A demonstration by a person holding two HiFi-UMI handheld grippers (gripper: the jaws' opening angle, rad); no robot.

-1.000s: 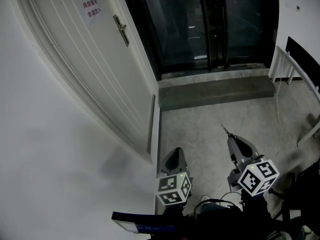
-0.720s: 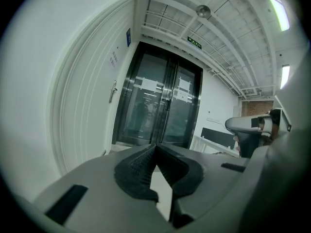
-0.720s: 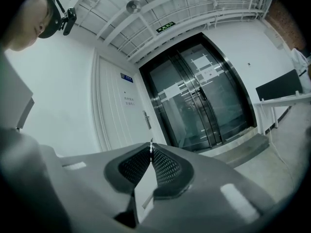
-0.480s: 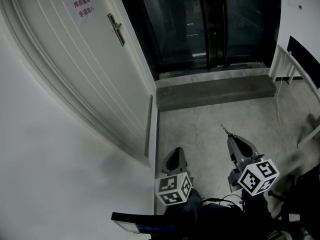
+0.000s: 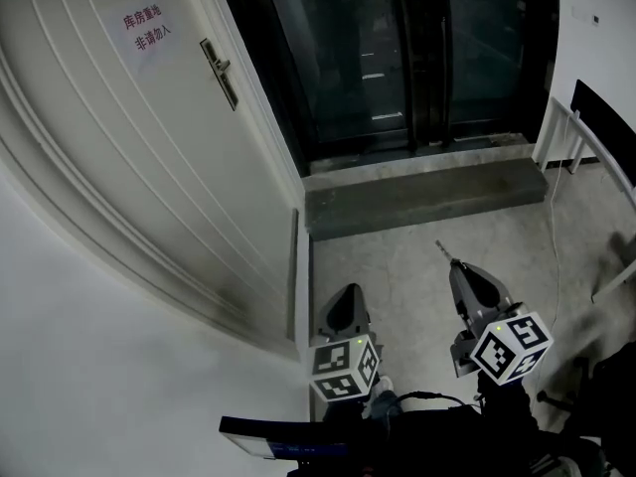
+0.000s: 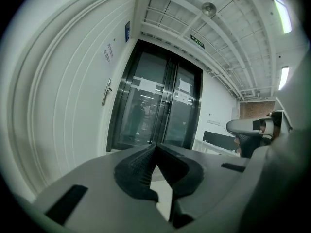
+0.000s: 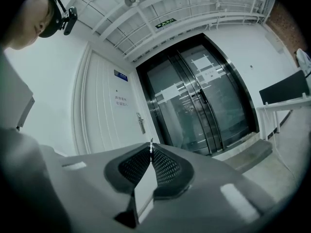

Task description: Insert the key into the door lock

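The key is a thin silvery sliver poking out past the tips of the right gripper, whose jaws are clamped on it. Only its end shows; the rest is hidden between the pads. It hangs over the floor, well apart from the lock on the white door. The keyhole is too small to make out. The left gripper is closed on nothing, low near the door.

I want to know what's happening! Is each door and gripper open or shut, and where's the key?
White panelled door: shut.
Dark glass double doors: shut.
Left gripper: shut, empty.
Right gripper: shut on the small metal key, held away from the white door.
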